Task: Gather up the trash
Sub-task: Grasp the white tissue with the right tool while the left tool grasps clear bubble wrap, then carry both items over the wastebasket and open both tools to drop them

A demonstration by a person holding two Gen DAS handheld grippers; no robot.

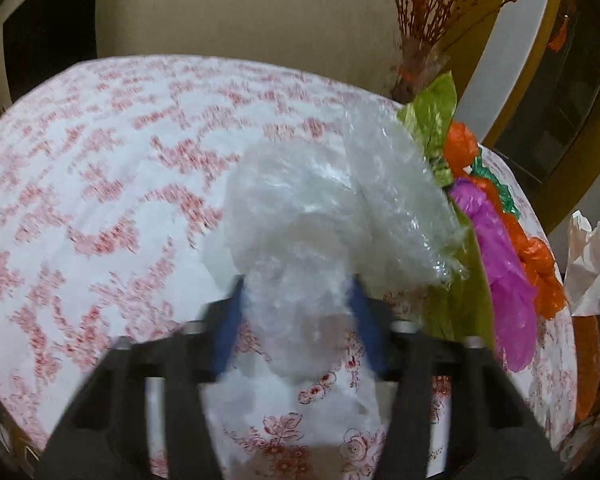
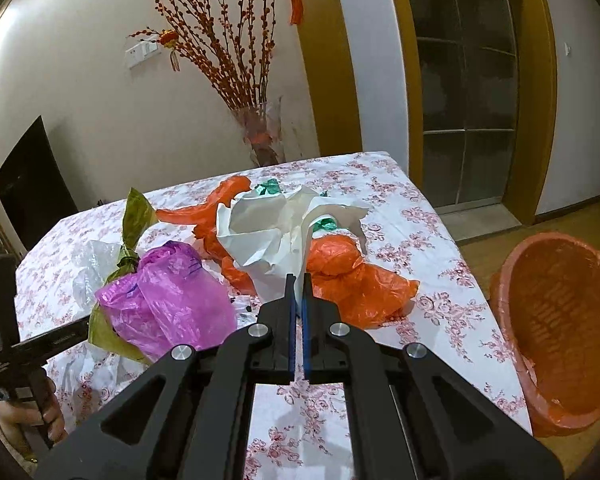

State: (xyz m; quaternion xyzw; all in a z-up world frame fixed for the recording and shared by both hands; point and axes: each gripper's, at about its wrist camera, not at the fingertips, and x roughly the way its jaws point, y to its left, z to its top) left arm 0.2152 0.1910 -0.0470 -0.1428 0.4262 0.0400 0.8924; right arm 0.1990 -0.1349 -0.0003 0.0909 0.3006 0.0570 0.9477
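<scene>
Only the left wrist view shows the left gripper at work: its blue-padded fingers stand fairly wide, pressed against either side of a crumpled clear plastic bag, a glossy, wrinkled, translucent bundle that billows up and to the right above the floral tablecloth. The cloth there is blurred into pink streaks. To the right of the clear bag lie a yellow-green bag, a magenta bag and an orange bag in a row, with a scrap of crumpled white paper at the far right edge.

The right wrist view gives the sharper, wider scene. The right gripper has its fingers drawn nearly together, pinching the near lower edge of the crumpled white paper, a stiff, creased sheet with sharp folds. Around it sit soft, thin film bags: the magenta bag to the left, knotted against the yellow-green bag; the orange bag to the right; and bits of green foil behind. The clear plastic bag shows at far left.

Only this view shows the orange basket, a ribbed, round bin lined with orange film, standing on the floor to the right of the table, and a glass vase of red-budded branches beyond the far edge.
</scene>
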